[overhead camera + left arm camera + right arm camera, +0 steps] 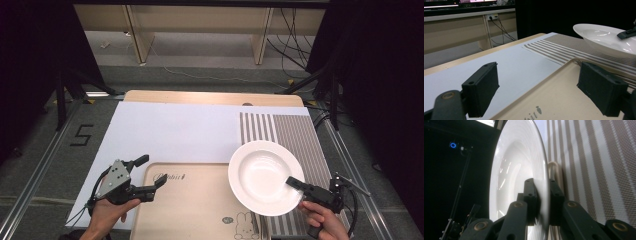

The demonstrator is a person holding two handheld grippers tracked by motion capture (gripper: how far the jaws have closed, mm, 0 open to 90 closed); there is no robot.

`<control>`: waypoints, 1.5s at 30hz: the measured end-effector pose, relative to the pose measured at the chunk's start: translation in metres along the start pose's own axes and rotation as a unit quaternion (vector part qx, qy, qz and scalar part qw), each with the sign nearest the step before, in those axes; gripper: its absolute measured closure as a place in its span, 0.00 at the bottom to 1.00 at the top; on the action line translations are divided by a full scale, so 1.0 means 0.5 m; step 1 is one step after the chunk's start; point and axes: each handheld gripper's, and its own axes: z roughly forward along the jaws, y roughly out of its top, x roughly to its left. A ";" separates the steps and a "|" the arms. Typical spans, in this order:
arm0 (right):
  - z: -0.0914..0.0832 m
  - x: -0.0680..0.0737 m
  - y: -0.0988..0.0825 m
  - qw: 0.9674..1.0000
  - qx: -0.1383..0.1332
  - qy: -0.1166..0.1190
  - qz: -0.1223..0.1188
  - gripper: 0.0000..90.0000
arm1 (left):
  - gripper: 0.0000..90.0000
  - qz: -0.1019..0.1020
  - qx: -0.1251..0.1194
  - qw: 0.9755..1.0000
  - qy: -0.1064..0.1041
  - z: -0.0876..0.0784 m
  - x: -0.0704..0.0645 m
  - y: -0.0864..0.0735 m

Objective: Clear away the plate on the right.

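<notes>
Pinching white plate [263, 176] rim: right gripper [296, 183] (left gripper [150, 176] released, empty)

**Plate over the mat's near edge, tray at six o'clock**

On the table [210, 97] lies a paper sheet [170, 132]. A striped mat [295, 132] covers its three o'clock side. The tray [195, 205] sits at six o'clock, overlapping the sheet's near edge. The plate [265, 175] hangs above the seam between tray and mat, its four o'clock rim clamped in the right gripper [300, 184]. The left gripper [150, 177] is at the tray's nine o'clock corner.
</notes>
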 end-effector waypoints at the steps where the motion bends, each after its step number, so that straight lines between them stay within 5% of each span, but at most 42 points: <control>1: 0.005 0.008 -0.002 1.000 0.001 0.005 0.021 0.90 | 0.18 0.000 0.000 1.000 0.000 0.000 0.000 0.000; 2: 0.009 0.006 -0.005 1.000 0.007 0.002 0.001 0.90 | 0.18 0.000 0.000 1.000 0.000 0.000 0.000 0.000; 19: 0.091 0.046 -0.053 0.997 0.071 0.018 -0.009 0.90 | 0.18 -0.003 -0.006 1.000 -0.003 0.001 -0.001 0.000; 34: 0.192 0.083 -0.106 0.987 0.154 0.033 -0.041 0.89 | 0.18 -0.007 -0.005 1.000 -0.001 -0.002 0.000 0.001; 45: 0.246 0.086 -0.119 0.980 0.190 0.004 -0.054 0.89 | 0.18 -0.006 -0.007 1.000 -0.003 -0.002 -0.002 0.001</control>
